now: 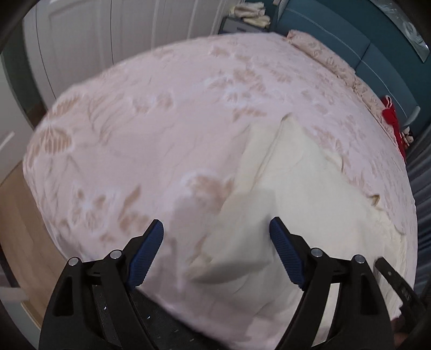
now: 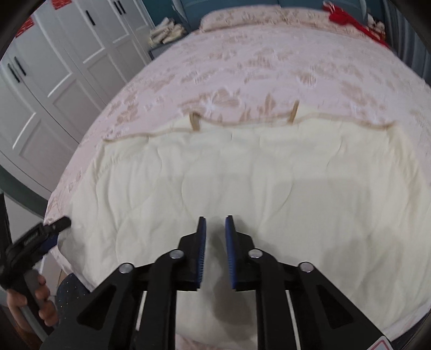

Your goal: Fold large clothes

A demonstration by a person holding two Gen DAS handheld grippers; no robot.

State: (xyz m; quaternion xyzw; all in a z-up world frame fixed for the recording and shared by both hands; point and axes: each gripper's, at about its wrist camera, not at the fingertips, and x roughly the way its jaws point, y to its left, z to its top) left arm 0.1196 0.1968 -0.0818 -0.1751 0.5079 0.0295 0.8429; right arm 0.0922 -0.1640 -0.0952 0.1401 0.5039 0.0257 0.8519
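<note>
A large cream quilted garment (image 2: 242, 175) with tan trim and two tan straps lies spread flat on the bed (image 2: 269, 59). In the left wrist view it (image 1: 296, 193) lies at the right, its left corner between my left fingers. My left gripper (image 1: 216, 228) is wide open and empty above that corner near the bed's front edge. It also shows in the right wrist view (image 2: 51, 233) at the garment's left edge. My right gripper (image 2: 215, 223) hovers over the garment's near middle, jaws a narrow gap apart, holding nothing.
The bed has a pink floral cover and a pillow (image 1: 323, 56) by a teal headboard (image 1: 336, 35). A red cloth (image 2: 350, 18) lies at the far corner. White wardrobes (image 2: 54, 80) stand left. A nightstand with pale items (image 2: 164, 32) is beside the bed. Wooden floor (image 1: 21, 228) lies left.
</note>
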